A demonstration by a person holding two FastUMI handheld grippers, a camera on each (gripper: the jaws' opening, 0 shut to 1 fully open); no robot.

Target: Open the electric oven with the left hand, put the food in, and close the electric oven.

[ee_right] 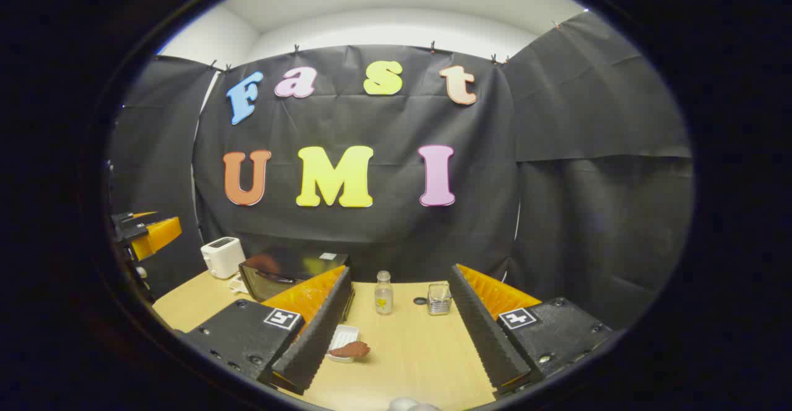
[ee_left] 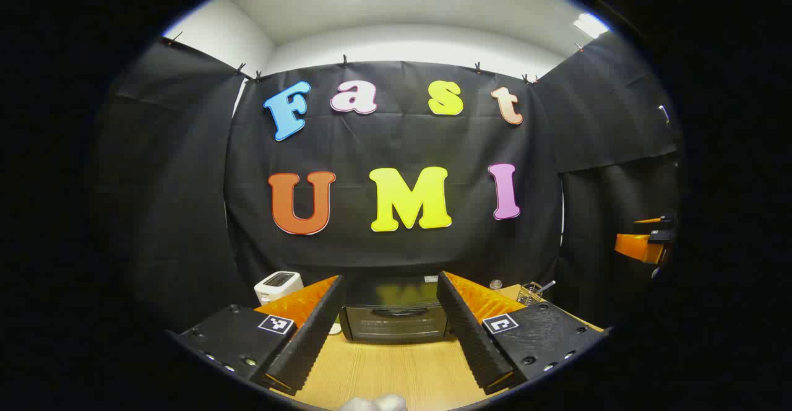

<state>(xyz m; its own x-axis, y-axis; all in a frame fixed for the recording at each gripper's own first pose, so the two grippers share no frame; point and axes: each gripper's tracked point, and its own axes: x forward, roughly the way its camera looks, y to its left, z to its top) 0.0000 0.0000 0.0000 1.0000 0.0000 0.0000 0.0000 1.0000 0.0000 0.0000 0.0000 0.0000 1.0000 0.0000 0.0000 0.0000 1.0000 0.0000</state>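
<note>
Above bare table (ee_left: 383, 367), both tools, left tool (ee_left: 390, 330) and right tool (ee_right: 402, 330), gape wide, empty; oven (ee_left: 395, 321) door closed

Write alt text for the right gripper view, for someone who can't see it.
The right gripper hangs open above a wooden table, with a brown piece of food on a small white tray near its left finger. Behind stand a closed electric oven, a white toaster and a small bottle.

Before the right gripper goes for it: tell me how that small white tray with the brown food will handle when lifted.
The white tray looks shallow and thin, so probably light and easily pushed along the table. The brown food overhangs one edge, so it may slide off if tilted.
</note>
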